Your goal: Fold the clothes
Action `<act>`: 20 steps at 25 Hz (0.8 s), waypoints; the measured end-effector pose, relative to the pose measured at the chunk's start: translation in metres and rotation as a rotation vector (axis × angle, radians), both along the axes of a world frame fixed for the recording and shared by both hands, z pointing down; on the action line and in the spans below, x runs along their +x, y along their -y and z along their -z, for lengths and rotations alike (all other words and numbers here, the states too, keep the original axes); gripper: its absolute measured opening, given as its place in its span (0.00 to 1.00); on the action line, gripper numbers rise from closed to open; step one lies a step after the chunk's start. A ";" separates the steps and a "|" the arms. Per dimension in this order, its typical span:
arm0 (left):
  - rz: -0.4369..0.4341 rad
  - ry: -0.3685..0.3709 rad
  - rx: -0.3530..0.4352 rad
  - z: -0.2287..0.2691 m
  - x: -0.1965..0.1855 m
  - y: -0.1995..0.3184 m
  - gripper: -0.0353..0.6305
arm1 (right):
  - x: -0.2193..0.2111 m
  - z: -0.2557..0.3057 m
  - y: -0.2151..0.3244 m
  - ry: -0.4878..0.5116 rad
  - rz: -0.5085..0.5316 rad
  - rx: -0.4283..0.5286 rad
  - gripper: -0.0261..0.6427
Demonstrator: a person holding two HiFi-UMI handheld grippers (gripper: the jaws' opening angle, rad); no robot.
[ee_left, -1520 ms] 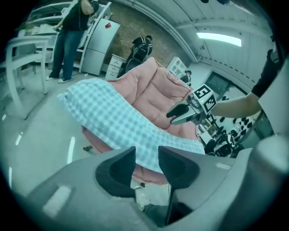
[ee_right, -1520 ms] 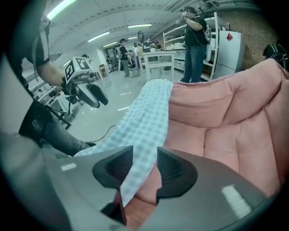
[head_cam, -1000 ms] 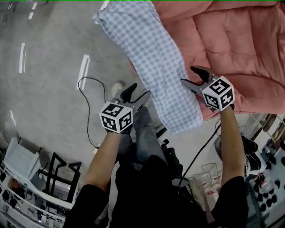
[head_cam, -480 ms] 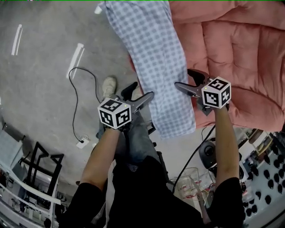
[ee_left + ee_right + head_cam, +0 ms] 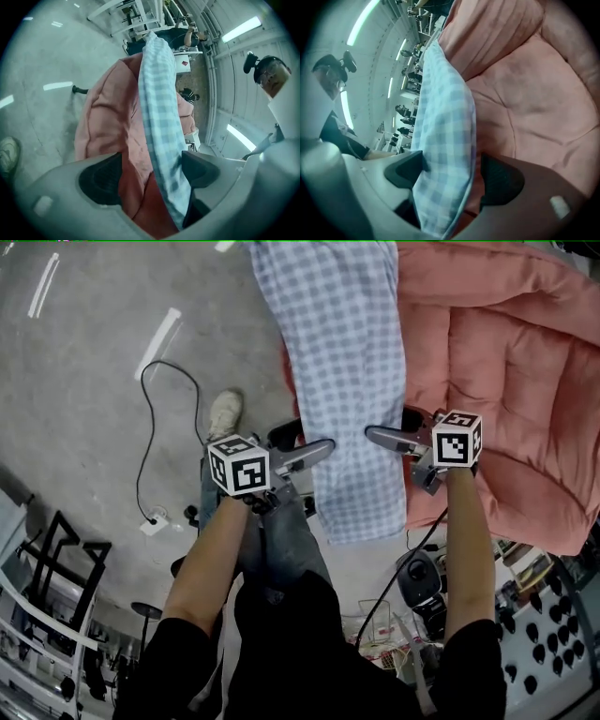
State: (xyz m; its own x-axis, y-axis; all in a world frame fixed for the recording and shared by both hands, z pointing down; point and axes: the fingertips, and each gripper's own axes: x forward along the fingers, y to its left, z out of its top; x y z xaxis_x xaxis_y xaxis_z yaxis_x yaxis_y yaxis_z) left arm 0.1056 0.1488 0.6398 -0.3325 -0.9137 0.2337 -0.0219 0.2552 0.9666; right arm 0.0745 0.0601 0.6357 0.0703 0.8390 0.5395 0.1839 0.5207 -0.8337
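Note:
A blue-and-white checked garment (image 5: pixel 342 362), folded into a long strip, lies along the left edge of a pink quilted pad (image 5: pixel 506 399), and its near end hangs over that edge. My left gripper (image 5: pixel 307 442) is at the strip's left side and my right gripper (image 5: pixel 386 429) is at its right side. Both jaws have just been opening. In the left gripper view the garment (image 5: pixel 159 117) and the pad (image 5: pixel 105 112) run loose through my left gripper (image 5: pixel 150 176). The right gripper view shows the garment (image 5: pixel 445 126) sagging between the wide jaws of my right gripper (image 5: pixel 452 176), unpinched.
Grey concrete floor lies to the left, with a black cable (image 5: pixel 150 451) and the person's shoe (image 5: pixel 223 413) on it. Metal racks (image 5: pixel 47 568) stand at the lower left. Clutter and cables (image 5: pixel 422 587) sit at the lower right, below the pad.
Both grippers have sunk and rolled, and their jaws stand wider than before. The garment's near end now rests loose between them.

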 end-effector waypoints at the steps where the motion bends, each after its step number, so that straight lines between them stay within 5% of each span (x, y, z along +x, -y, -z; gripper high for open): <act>1: -0.003 -0.005 0.022 -0.002 0.004 0.004 0.66 | 0.005 -0.001 -0.003 -0.014 0.003 -0.019 0.61; 4: -0.031 0.002 0.126 0.013 0.006 0.016 0.62 | 0.008 0.017 -0.014 -0.063 0.003 -0.116 0.60; 8: -0.045 0.010 0.245 0.037 0.010 0.017 0.41 | 0.016 0.044 -0.028 -0.109 -0.013 -0.261 0.49; 15: -0.064 0.077 0.152 0.043 0.011 0.004 0.11 | 0.018 0.055 -0.028 -0.041 0.003 -0.267 0.19; 20: -0.045 0.079 0.171 0.042 0.008 0.006 0.09 | 0.021 0.047 -0.021 -0.038 0.011 -0.267 0.12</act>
State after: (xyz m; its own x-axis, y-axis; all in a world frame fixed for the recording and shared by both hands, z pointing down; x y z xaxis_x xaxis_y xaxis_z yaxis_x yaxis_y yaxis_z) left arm 0.1131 0.1432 0.5974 -0.3020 -0.9520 0.0489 -0.1069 0.0848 0.9907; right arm 0.0953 0.0813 0.5890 0.0965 0.9503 0.2960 0.1539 0.2796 -0.9477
